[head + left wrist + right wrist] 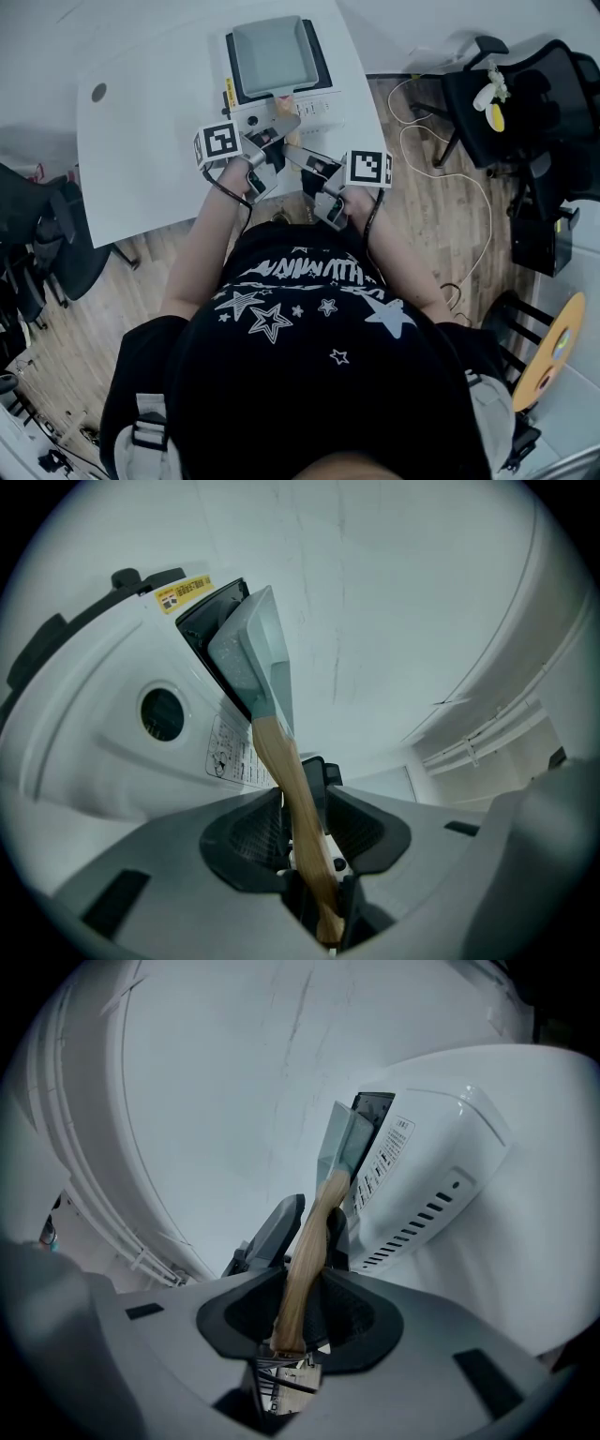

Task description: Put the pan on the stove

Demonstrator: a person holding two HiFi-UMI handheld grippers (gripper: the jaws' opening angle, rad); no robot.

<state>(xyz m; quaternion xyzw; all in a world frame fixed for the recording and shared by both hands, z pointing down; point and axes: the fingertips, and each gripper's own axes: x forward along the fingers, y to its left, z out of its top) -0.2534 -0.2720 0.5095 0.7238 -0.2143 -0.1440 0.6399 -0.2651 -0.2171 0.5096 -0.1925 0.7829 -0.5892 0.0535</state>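
Well, at the left the left gripper [305,829] is clamped on the pan's wooden handle [289,775], which runs straight between its jaws. Ahead of it the square grey pan [272,54] lies on the black top of the white stove [323,111], which stands on the white table [150,141]. From the right, the right gripper [298,1314] also grips that handle, just beside the left one.
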